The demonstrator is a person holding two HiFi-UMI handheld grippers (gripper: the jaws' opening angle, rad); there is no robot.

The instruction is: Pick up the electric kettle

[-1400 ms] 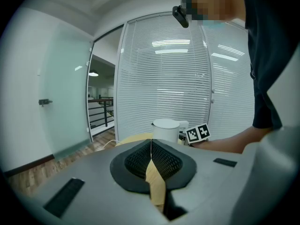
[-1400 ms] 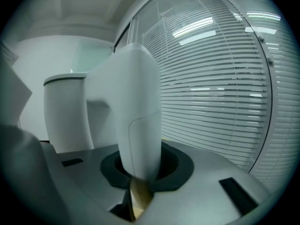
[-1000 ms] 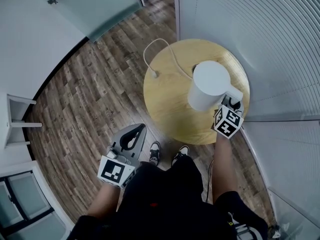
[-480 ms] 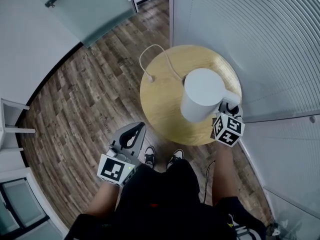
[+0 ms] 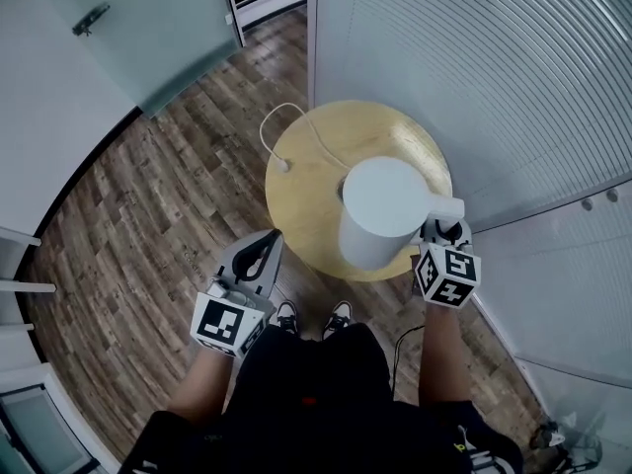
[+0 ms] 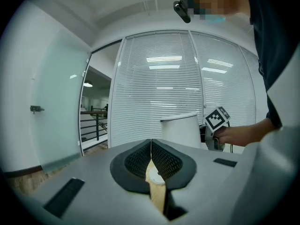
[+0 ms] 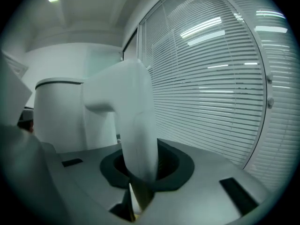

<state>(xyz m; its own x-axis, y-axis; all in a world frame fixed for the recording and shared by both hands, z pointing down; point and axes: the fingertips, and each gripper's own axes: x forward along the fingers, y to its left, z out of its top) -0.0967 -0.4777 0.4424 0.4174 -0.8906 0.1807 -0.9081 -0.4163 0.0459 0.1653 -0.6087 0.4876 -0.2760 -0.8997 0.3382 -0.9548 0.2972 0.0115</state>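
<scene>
The white electric kettle (image 5: 383,210) hangs above the round wooden table (image 5: 316,166), near its front right edge. My right gripper (image 5: 443,229) is shut on the kettle's handle (image 7: 137,125), which stands upright between the pads; the kettle body (image 7: 58,114) is just beyond it on the left. My left gripper (image 5: 260,256) is shut with nothing in it, over the floor by the table's front left edge. From the left gripper (image 6: 151,148) view the kettle (image 6: 180,130) is ahead to the right, with the right gripper's marker cube (image 6: 217,118) beside it.
A white power cable (image 5: 296,126) loops over the table's left part and ends in a plug (image 5: 282,164). Glass walls with blinds (image 5: 474,77) close in behind and right of the table. A frosted door (image 5: 118,38) is at the far left. The person's shoes (image 5: 286,316) stand before the table.
The right gripper has risen with the kettle, which has come up off the table and toward the person. The left gripper has come up a little and stays shut.
</scene>
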